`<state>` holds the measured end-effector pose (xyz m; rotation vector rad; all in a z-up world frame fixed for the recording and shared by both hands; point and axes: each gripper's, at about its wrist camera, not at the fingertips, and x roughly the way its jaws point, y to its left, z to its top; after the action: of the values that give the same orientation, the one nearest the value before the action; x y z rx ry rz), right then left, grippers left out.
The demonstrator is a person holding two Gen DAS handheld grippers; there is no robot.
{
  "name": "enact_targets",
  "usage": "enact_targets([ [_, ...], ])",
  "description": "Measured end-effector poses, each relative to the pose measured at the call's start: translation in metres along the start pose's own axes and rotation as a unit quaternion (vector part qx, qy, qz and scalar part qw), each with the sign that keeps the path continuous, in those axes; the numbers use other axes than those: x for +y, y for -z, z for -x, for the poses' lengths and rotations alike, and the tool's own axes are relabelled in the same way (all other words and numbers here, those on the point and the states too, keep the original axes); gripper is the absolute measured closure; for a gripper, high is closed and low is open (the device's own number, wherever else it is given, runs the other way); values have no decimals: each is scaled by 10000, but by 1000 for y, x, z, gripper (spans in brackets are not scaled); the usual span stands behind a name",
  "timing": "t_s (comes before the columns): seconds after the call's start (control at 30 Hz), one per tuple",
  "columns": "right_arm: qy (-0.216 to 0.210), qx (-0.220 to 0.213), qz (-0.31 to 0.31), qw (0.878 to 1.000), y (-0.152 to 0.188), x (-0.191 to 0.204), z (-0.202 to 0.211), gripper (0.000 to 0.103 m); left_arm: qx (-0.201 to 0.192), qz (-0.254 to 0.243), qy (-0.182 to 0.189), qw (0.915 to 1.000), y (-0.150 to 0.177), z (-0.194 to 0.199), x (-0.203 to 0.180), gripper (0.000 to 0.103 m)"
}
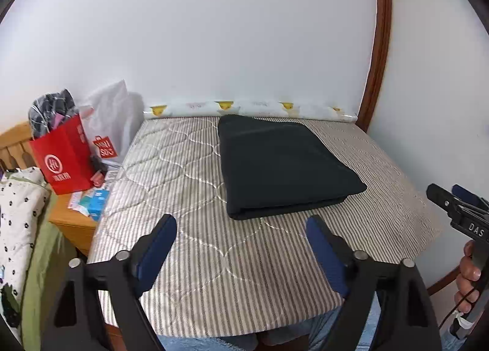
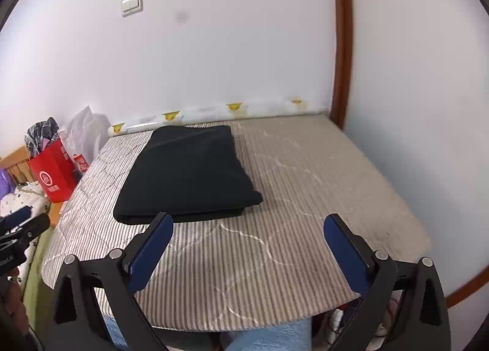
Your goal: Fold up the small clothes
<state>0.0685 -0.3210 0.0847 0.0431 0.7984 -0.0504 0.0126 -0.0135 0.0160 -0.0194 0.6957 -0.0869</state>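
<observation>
1. Blue-padded fingers [image 1: 159, 247] of the left hand-held gripper [image 1: 241, 247] fill the near edge of its view, spread wide with nothing between them; the right hand-held gripper [image 2: 249, 247] is likewise spread wide and empty, clear of the cloth.
2. Folded into a flat rectangle, the black garment [image 1: 281, 164] lies on the striped quilted surface [image 1: 214, 274], towards the far edge by the wall. The fold looks finished, so the risks lie in any further handling.
3. Its layered near edge [image 2: 180, 216] faces the fingers; a pad dragged across it could peel the top layer back and undo the fold.
4. If the garment is moved, a pinch on the top layer alone would likely let the lower layers sag open.
5. Bags [image 1: 64, 161] crowd the left side; a wide swing there could knock them over.
</observation>
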Motion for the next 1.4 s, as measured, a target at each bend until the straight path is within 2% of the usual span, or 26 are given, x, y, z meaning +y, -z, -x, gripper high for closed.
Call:
enact_targets([
  [0.37,127,-103,44,9999,15,-11,33,0,-97,79,-123,9998,10,13,-14,9],
  [1.4,156,-60,135,9998,23,-6,33,0,-100,214,-193,9995,14,18,-11,9],
])
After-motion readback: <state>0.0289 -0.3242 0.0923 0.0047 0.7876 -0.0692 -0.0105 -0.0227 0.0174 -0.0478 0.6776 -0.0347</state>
